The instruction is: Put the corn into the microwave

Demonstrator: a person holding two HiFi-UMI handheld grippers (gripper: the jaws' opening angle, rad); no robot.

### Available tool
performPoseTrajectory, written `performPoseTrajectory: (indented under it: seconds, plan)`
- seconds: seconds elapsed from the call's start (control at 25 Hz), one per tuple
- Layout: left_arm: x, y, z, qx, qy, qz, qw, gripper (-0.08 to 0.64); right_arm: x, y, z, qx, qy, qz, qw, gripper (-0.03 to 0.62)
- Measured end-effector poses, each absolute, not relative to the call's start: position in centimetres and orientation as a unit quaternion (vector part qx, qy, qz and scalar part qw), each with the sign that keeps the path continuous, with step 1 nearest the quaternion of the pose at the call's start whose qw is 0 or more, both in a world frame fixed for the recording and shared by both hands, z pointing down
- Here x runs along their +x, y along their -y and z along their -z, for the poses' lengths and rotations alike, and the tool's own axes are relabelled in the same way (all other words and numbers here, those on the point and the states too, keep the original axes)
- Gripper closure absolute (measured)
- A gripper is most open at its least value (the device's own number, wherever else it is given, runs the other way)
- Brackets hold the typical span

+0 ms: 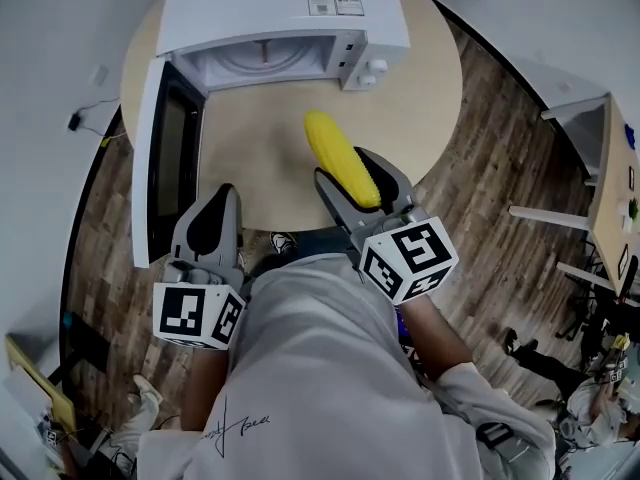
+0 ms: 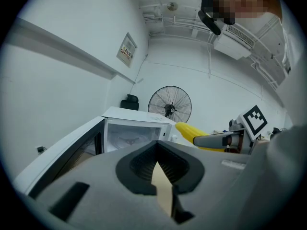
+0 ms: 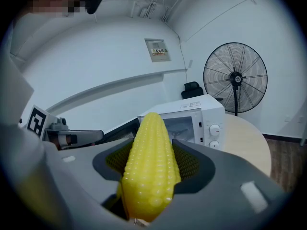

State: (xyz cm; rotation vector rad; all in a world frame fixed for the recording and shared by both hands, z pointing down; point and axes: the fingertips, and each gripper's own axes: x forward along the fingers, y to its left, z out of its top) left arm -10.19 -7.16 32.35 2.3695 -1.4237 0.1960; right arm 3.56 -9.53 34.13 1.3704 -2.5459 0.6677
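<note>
The right claw pinches the corn lengthwise — tip ahead, toward the open microwave beyond. The left claw is pressed together, empty.

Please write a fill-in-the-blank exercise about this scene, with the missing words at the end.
1. The right gripper holds a yellow ____.
2. The door of the microwave stands ____.
3. The microwave stands on a round ____.
4. The left gripper holds ____.
Missing words: corn; open; table; nothing.
</note>
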Motion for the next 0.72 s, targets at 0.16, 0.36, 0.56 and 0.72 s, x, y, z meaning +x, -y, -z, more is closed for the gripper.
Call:
performPoseTrajectory:
  seconds: [0.16, 0.36, 0.56, 0.72]
  plan:
    - [-10.2, 8.0, -32.7, 0.838, 0.507, -0.070, 0.191, 0.569, 3.5, 10.8, -34.7, 0.455, 0.856, -0.227, 0.092, 0.328]
    - [-10.3, 8.7, -32.9, 0.836, 0.507, -0.072, 0.198, 0.568, 3.3, 12.1, -35.3, 0.453, 0.855, -0.232, 0.100, 0.328]
    - [-10.2, 9.4, -32.9, 0.835, 0.508, -0.072, 0.200, 0.568, 3.1, 13.2, -35.8, 0.449, 0.856, -0.234, 0.103, 0.328]
    - [-10.0, 9.7, -33.1, 0.837, 0.504, -0.077, 0.201, 0.568, 3.0, 14.1, -36.3, 0.447, 0.856, -0.235, 0.106, 0.328]
